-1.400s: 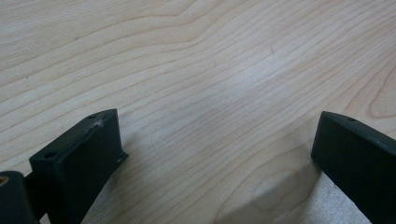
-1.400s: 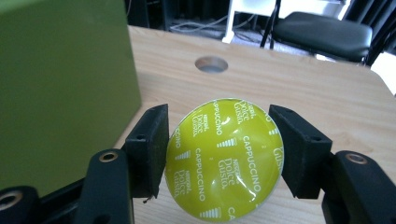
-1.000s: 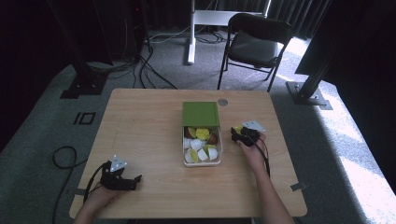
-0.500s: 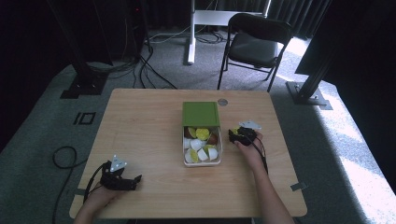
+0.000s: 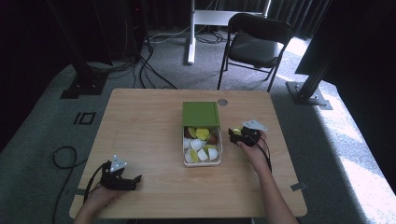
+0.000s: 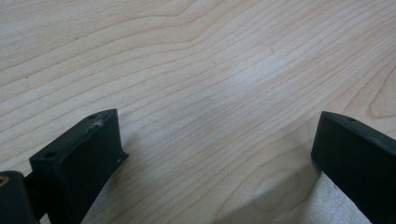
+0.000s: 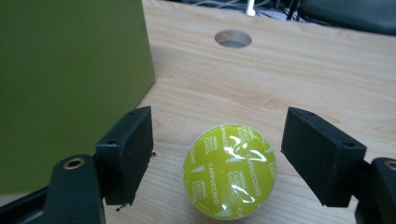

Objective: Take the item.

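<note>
Letting go of the coffee pod beside the box.
Your right gripper [image 7: 217,161] jaws have just been opening; the yellow-green pod [image 7: 229,170] sits loose between them on the table [image 5: 144,116], centre-right of the high view, right of the box [image 5: 201,133]. Left gripper [image 6: 210,154] apart, nothing in it.

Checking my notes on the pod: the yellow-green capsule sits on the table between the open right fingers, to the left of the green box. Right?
Not quite. The capsule lies to the right of the green box, as the high view shows. It does sit on the table between the open fingers of the right gripper, which have just been opening.
</note>
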Motion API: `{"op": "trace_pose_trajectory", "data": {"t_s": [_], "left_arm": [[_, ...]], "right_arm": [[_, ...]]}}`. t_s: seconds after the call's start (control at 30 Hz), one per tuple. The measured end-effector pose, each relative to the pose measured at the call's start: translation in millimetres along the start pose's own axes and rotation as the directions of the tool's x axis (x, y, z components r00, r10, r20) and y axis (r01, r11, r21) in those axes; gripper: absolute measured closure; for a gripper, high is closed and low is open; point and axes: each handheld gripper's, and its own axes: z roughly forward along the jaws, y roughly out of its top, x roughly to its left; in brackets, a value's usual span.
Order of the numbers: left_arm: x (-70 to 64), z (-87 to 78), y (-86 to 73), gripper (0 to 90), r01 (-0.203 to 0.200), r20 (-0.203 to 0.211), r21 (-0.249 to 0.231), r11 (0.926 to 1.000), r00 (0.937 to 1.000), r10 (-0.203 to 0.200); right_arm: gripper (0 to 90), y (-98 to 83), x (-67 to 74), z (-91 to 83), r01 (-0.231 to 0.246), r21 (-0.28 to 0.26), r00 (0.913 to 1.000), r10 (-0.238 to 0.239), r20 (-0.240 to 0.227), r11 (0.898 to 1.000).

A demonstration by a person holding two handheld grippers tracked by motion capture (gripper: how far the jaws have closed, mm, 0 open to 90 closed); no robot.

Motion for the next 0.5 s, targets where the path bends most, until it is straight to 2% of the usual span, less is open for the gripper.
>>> {"op": "trace_pose_trajectory", "data": {"t_s": [0.23, 0.33, 0.5], "left_arm": [[0.0, 0.0, 0.0, 2.8, 0.0, 0.0, 0.0, 1.0, 1.0, 0.0], [0.0, 0.0, 0.0, 2.8, 0.0, 0.0, 0.0, 1.0, 1.0, 0.0], [0.0, 0.0, 0.0, 2.8, 0.0, 0.0, 0.0, 1.0, 1.0, 0.0]], "right_arm": [[13.0, 1.4, -3.3, -17.5, 0.032, -0.002, 0.999, -0.032, -0.032, 0.999], [12.8, 1.3, -4.1, -25.5, 0.05, 0.001, 0.9979, -0.05, -0.041, 0.999], [12.7, -3.2, -7.3, -37.8, 0.015, -0.022, 0.9982, -0.017, -0.058, 1.0]]}}
